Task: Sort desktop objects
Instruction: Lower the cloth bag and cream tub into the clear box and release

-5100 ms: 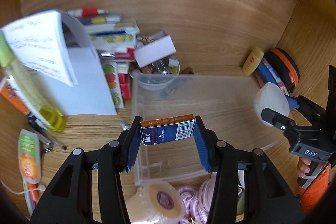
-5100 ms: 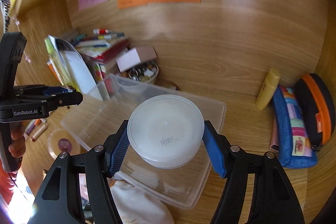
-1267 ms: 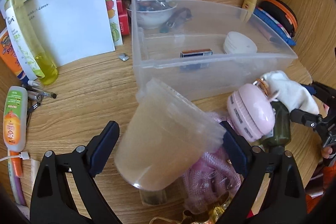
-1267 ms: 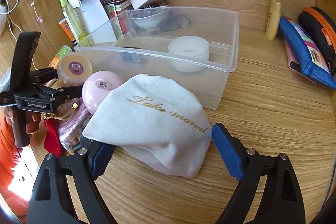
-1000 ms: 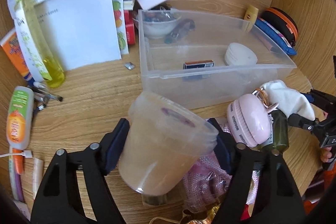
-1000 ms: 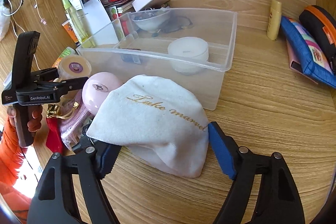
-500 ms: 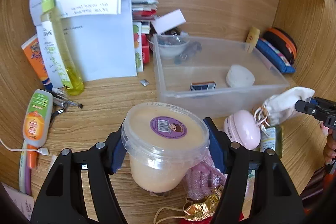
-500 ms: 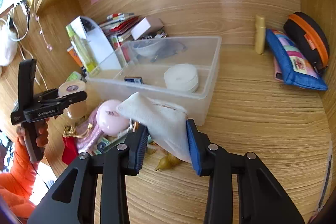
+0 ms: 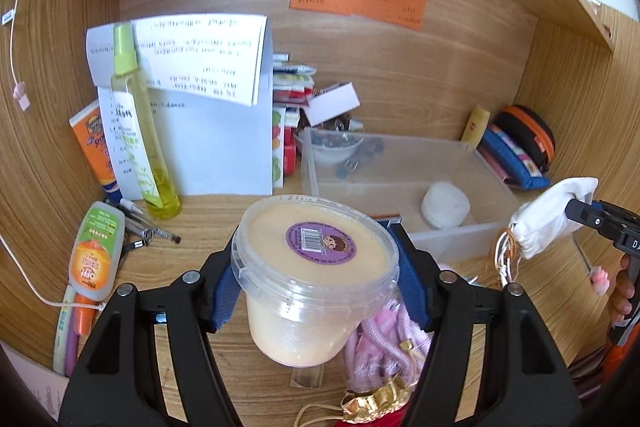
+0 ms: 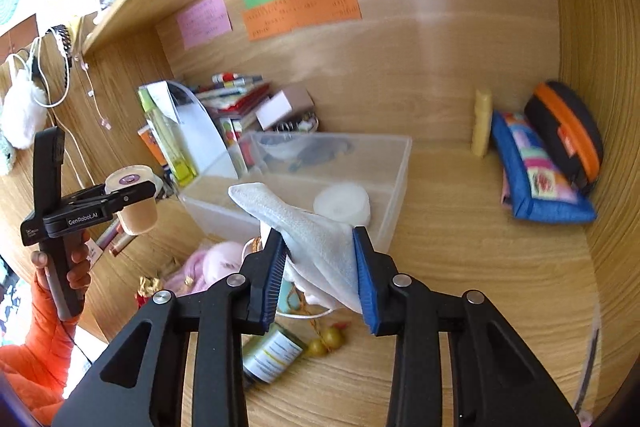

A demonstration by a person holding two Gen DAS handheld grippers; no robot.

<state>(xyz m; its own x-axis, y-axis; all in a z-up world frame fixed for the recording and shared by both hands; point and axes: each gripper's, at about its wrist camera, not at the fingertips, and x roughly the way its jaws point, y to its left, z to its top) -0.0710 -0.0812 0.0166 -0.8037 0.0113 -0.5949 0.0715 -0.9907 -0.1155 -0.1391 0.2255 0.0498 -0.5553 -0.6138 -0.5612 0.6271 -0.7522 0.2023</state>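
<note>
My left gripper [image 9: 316, 283] is shut on a clear plastic tub [image 9: 316, 279] of beige paste with a purple label, held in the air above the desk; it also shows in the right wrist view [image 10: 134, 199]. My right gripper [image 10: 320, 267] is shut on a white cloth pouch [image 10: 312, 235], lifted above the desk; the pouch also shows in the left wrist view [image 9: 552, 215]. A clear plastic bin [image 9: 400, 155] stands ahead on the desk and holds a white round container [image 9: 445, 205]; a small blue box is mostly hidden behind the tub.
A pink pouch [image 10: 216, 263], gold trinkets [image 10: 328, 341] and a small green jar [image 10: 268, 355] lie in front of the bin. A yellow spray bottle [image 9: 136, 143], papers, books and sunscreen tubes stand at the left. Pencil cases [image 10: 536, 171] lie at the right.
Both grippers have risen from the desk. The tub now sits upright and high in my left gripper, and the white pouch hangs lifted in my right gripper.
</note>
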